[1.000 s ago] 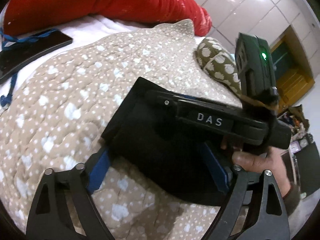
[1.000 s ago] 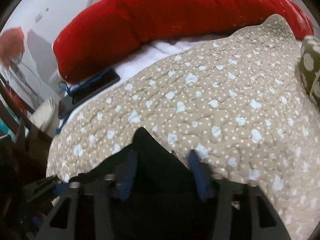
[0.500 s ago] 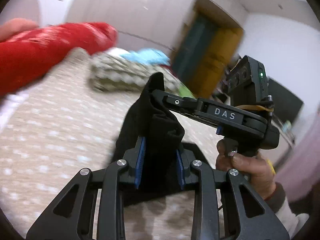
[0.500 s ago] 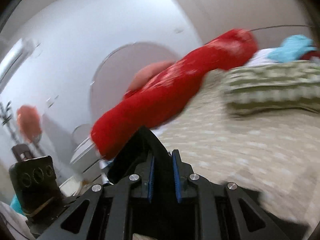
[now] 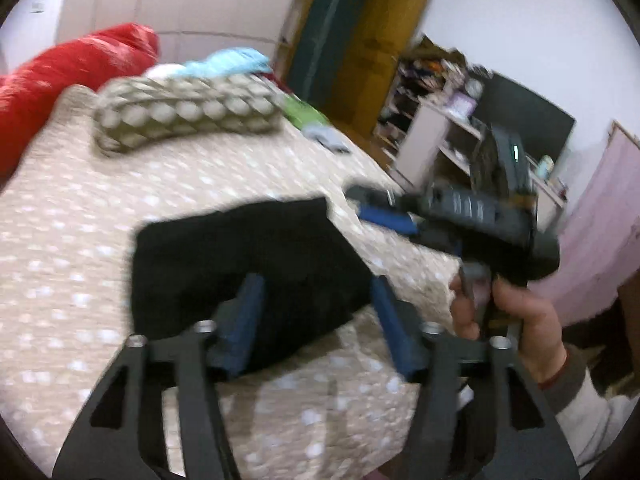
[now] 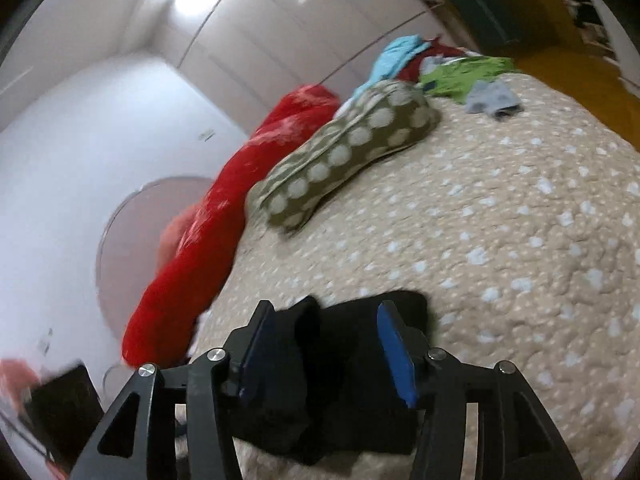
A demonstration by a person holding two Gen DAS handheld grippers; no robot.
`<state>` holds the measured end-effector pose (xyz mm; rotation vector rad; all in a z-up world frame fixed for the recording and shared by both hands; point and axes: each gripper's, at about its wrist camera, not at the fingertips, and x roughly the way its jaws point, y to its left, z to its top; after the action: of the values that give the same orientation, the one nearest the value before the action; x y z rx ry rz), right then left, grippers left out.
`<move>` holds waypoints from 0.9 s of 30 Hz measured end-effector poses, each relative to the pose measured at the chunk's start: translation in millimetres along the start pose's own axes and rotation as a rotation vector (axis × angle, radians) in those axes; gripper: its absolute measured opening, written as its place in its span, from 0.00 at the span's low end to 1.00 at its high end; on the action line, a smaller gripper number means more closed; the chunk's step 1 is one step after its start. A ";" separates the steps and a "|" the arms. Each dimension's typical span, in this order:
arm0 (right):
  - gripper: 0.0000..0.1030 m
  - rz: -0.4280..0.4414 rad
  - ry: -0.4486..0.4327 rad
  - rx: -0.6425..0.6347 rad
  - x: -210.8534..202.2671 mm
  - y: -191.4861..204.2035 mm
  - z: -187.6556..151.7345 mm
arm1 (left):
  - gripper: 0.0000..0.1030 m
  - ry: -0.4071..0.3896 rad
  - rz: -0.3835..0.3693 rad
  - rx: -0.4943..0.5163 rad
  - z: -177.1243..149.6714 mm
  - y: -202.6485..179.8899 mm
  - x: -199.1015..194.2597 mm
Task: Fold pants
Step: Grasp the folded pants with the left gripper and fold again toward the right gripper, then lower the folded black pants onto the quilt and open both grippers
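Left wrist view shows my left gripper (image 5: 316,320) with its fingers opening, the folded black pants (image 5: 240,264) between the blue pads but not pressed. My right gripper (image 6: 320,348) is opening too, the cloth below and between its fingers, loose. The pants lie as a compact bundle on the dotted bedspread (image 6: 520,240), near the bed's edge. To finish this step well, I think I should draw both grippers straight back, without catching the top layer

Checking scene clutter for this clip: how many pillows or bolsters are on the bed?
2: the red bolster along the bed's far edge, and the olive polka-dot pillow lying beside it on the quilt. The clothes pile may hide others.
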<state>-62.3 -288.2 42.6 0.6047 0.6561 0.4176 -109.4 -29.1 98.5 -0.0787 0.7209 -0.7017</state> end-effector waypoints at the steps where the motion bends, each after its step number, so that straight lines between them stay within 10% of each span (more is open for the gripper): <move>1: 0.54 -0.004 0.021 -0.014 4.8 3.8 -3.1 | 0.60 -0.023 0.017 -0.017 1.4 8.9 -8.6; 5: 0.54 0.009 0.157 -0.059 48.2 13.1 -19.8 | 0.60 -0.041 0.139 -0.068 -3.2 39.1 -20.5; 7: 0.25 -0.003 0.183 -0.127 60.2 22.4 -29.4 | 0.60 -0.020 0.170 -0.130 -7.3 54.3 -18.5; 10: 0.11 0.025 0.136 -0.192 52.3 41.3 -21.5 | 0.60 -0.004 0.186 -0.177 -8.9 67.6 -18.3; 19: 0.12 -0.296 0.130 -0.251 34.0 19.9 -1.9 | 0.60 0.011 0.247 -0.126 -0.2 56.2 20.5; 27: 0.24 -0.312 0.010 -0.249 -8.0 24.4 7.1 | 0.60 0.075 0.341 -0.109 7.0 57.5 50.1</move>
<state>-67.5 -276.9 66.2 0.2572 0.6826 0.2052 -45.8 -16.7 57.7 -0.0278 0.8203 -0.3402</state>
